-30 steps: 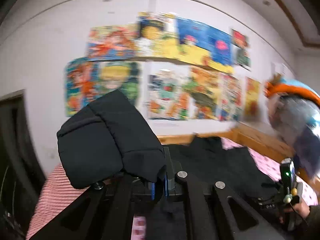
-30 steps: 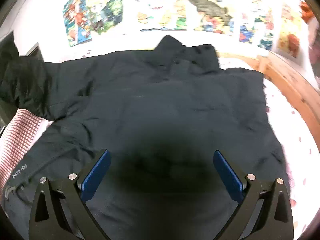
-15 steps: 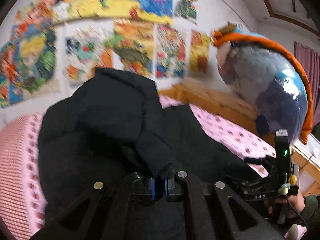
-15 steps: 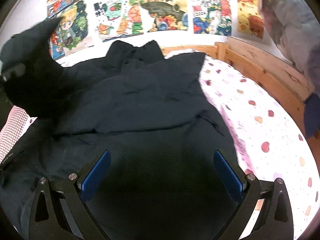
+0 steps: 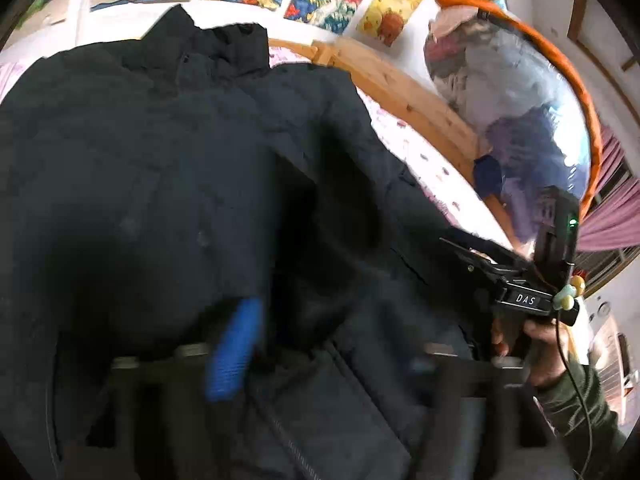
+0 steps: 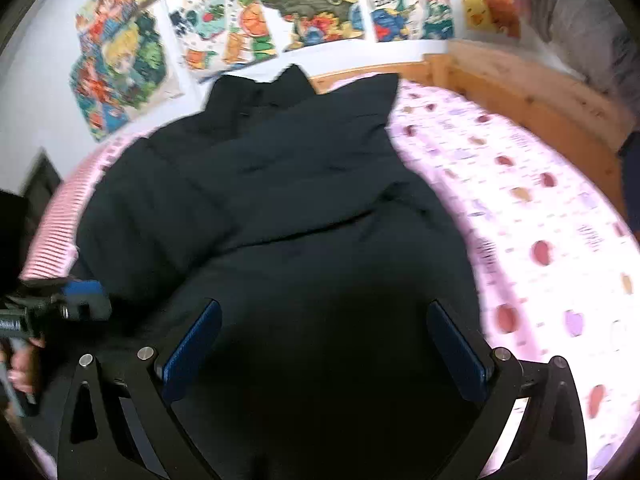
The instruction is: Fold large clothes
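Observation:
A large black padded jacket [image 6: 280, 200] lies spread on the bed, collar toward the wall, with its left sleeve folded across the chest. It fills the left wrist view [image 5: 180, 180]. My left gripper [image 5: 320, 344] hovers low over the jacket with its jaws apart and blurred; it also shows at the left edge of the right wrist view [image 6: 80, 296]. My right gripper [image 6: 320, 340] is open and empty above the jacket's lower part, and appears hand-held in the left wrist view [image 5: 520, 292].
The bed has a pink patterned sheet [image 6: 540, 220] and a wooden frame [image 6: 520, 92]. Colourful posters [image 6: 280, 12] cover the wall behind. A bulky grey bundle with an orange rim [image 5: 520, 92] stands beyond the frame on the right.
My left gripper carried the sleeve across the jacket, laid it on the chest and opened, letting it go. My right gripper stayed open over the jacket's lower part.

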The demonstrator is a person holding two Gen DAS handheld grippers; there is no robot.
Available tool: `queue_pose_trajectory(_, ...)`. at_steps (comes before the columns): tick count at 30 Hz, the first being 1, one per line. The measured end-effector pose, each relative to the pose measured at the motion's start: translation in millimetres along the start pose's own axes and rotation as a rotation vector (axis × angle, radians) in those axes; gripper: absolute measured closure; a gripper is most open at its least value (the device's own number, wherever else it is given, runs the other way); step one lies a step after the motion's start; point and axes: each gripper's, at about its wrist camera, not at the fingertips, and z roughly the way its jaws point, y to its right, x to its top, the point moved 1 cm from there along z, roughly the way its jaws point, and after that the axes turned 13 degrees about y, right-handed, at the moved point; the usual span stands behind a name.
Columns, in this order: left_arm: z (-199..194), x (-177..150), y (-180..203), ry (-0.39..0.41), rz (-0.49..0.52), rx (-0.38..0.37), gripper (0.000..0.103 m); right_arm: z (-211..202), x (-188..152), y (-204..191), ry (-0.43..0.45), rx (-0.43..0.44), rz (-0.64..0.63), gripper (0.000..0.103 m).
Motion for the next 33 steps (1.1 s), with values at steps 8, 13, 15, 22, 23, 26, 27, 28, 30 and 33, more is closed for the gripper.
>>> queue_pose_trajectory(8,-61,-6,-42,0.07,-0.077,0.103,0.017,26,-16,-17,-0.089,0.138,0.183,0.002)
queue_pose_trajectory(13,-98,0,-100,0.122,-0.148,0.319,0.017,52,-20,-28,-0.136,0.028,0.153,0.002)
queue_pose_trajectory(15,-111,2,-127,0.139,-0.246,0.333,0.017,58,-17,-33,-0.133,0.033,0.157,0.003)
queue_pose_trajectory(22,-143,13,-168,0.224,-0.252,0.475,0.017,48,-2,-60,-0.128,0.085,0.095,0.087)
queue_pose_trajectory(23,-144,14,-168,0.227,-0.244,0.479,0.017,43,7,-66,-0.102,0.077,0.055,0.089)
queue_pose_trajectory(26,-145,20,-166,0.241,-0.217,0.477,0.017,21,38,-73,0.001,0.028,-0.037,0.09)
queue_pose_trajectory(27,-144,22,-165,0.244,-0.208,0.477,0.017,15,51,-74,0.044,0.006,-0.059,0.09)
queue_pose_trajectory(28,-141,25,-165,0.246,-0.2,0.481,0.017,9,65,-73,0.086,-0.023,-0.076,0.09)
queue_pose_trajectory(30,-133,31,-163,0.245,-0.184,0.492,0.017,1,86,-70,0.15,-0.09,-0.113,0.098)
queue_pose_trajectory(33,-121,38,-162,0.238,-0.17,0.504,0.017,3,108,-56,0.189,-0.138,-0.118,0.098)
